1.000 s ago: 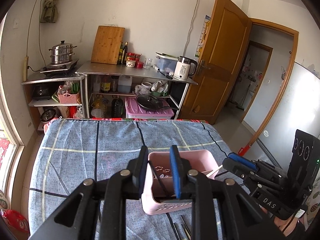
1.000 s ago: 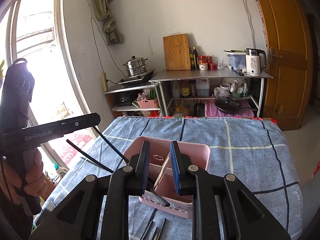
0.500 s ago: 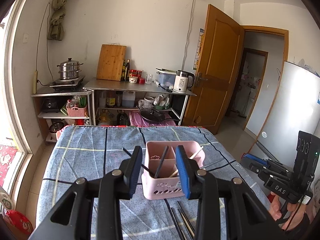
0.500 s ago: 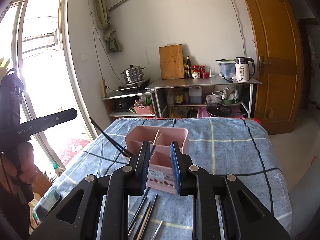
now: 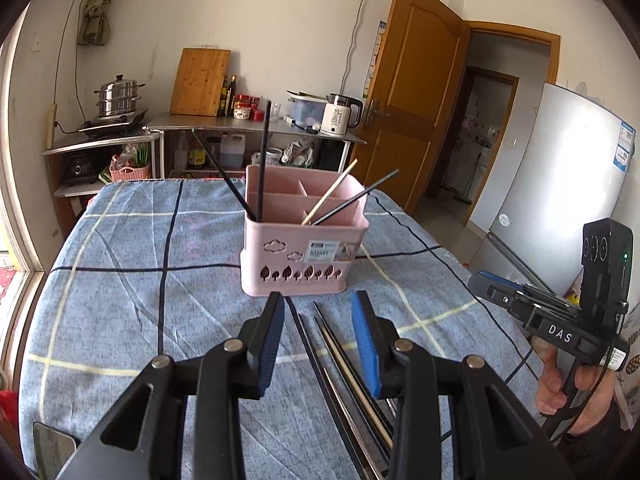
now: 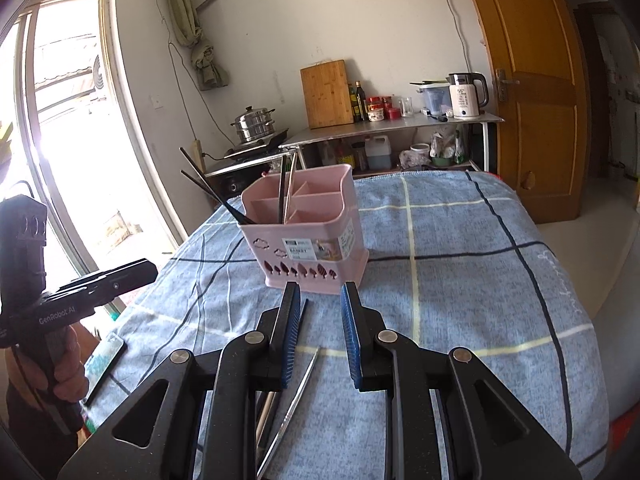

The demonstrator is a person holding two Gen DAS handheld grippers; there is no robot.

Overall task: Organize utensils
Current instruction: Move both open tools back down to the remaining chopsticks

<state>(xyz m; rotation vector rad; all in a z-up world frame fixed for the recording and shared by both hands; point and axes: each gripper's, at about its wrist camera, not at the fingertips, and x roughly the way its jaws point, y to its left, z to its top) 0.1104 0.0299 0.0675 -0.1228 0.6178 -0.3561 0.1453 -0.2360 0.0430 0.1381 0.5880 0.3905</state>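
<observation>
Behind the caddy (image 5: 304,248) now, apparently empty jaws

Both grippers are wearing matte black frames with silver round screws and ribbed blue pads — the left gripper (image 5: 319,336) printed "GenRobot.AI", the right gripper (image 6: 320,330) "DAS", a green light glowing upper right — bare-skinned hands showing at frame edges.

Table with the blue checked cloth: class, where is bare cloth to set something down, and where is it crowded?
Free: the cloth left of the pink utensil basket, and the stretch to its right toward the door side. Crowded: the near strip in front of the basket, where loose chopsticks lie under the left tool and right tool.
</observation>
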